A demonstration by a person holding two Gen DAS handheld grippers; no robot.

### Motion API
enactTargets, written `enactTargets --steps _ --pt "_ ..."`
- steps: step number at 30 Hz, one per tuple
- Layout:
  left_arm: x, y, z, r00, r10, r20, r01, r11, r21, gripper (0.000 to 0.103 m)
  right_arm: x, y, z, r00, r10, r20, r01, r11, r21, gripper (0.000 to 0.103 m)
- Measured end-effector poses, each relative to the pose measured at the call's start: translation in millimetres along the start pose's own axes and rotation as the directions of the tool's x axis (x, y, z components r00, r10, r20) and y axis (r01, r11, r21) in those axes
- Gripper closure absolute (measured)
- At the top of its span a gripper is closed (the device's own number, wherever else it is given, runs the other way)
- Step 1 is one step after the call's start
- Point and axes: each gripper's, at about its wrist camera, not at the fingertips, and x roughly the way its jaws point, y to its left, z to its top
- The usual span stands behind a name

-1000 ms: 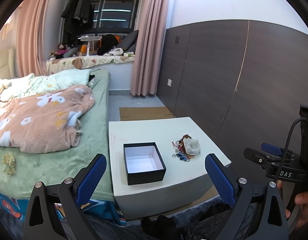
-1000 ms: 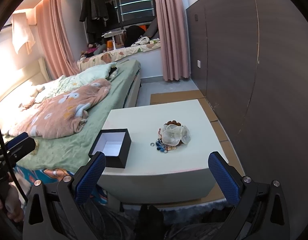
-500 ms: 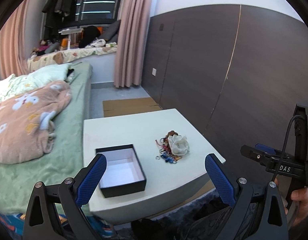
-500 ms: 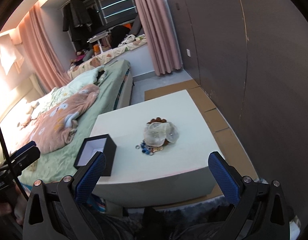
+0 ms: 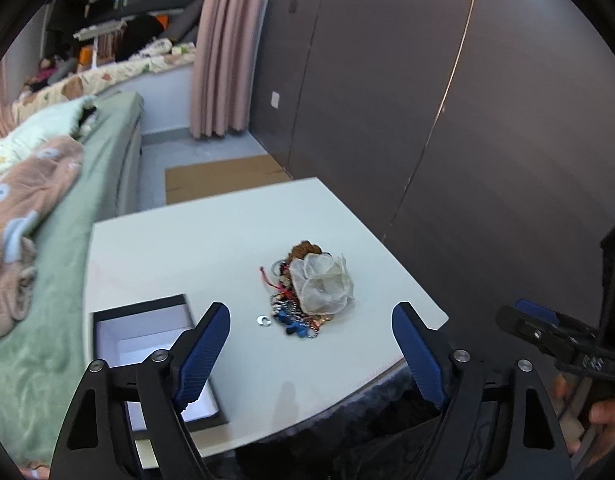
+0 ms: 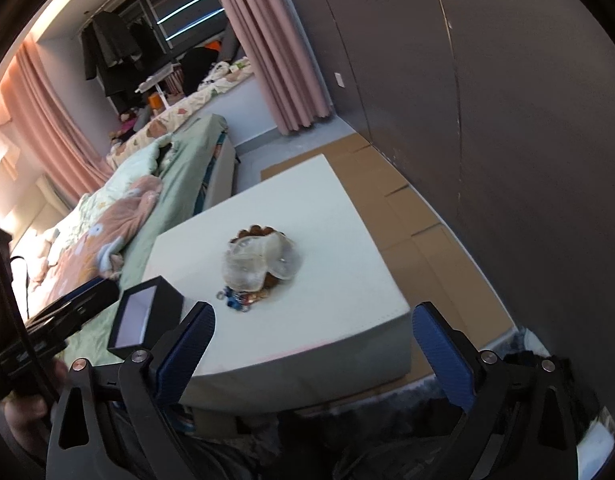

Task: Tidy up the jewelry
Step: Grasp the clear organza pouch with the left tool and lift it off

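Jewelry pile (image 5: 307, 292) lies mid-frame on the white table (image 5: 195, 248), ahead of both grippers. Left gripper (image 5: 311, 356), jaws just narrowed yet spread and empty, frames it closest; right gripper (image 6: 313, 344) gapes empty; black box (image 5: 147, 344) lower left.

Left gripper (image 5: 309, 322) over near edge of white table (image 5: 211, 240), pointing down at it; jaws apart, just been closing, nothing between the pads. Jewelry pile (image 5: 303, 296) lies beyond the gap, nearer the right jaw; sheer organza pouch (image 5: 323, 284) on its right side, brown beads at far end. Small silver ring (image 5: 263, 321) loose on table just left of pile, between the jaw tips. Open black box (image 5: 139, 332), white inside, partly behind left jaw. Right gripper (image 5: 547, 332) at frame's right edge, off table, fingers of a hand (image 5: 603, 416) below it. Bed (image 5: 67, 240) left of table.
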Motion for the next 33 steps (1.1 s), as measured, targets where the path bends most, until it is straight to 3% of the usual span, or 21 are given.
enactTargets --steps 15,16,18,20,22,33 --pt "98.0 0.2 6.2 0.986 0.017 -0.166 -0.014 1.000 0.015 0.021 4.9 -38.5 -2.8 0.998 -0.070 -0.008 0.070 0.996 0.058 0.003" --pt "100.2 0.8 5.6 0.986 0.017 -0.169 -0.015 1.000 0.013 0.025 6.7 -42.2 -2.7 0.998 -0.068 -0.011 0.069 0.995 0.071 0.003" --pt "107.1 1.3 3.8 0.983 0.021 -0.183 -0.018 1.000 0.017 0.042 10.6 -47.0 -2.0 0.998 -0.055 -0.016 0.056 0.994 0.090 0.003" --pt "115.2 1.5 1.5 0.977 0.035 -0.212 -0.030 0.999 0.029 0.083 16.2 -51.2 -0.7 0.999 -0.045 -0.024 0.048 0.993 0.108 0.003" --pt "118.1 2.7 -1.6 0.973 0.038 -0.226 -0.033 0.999 0.027 0.098 23.8 -53.7 0.9 0.999 -0.036 -0.036 0.041 0.992 0.121 0.003" --pt "61.5 18.6 16.3 0.995 0.014 -0.095 -0.014 1.000 -0.008 0.103 56.6 -45.5 12.1 0.997 0.034 -0.068 -0.022 0.986 0.162 0.003"
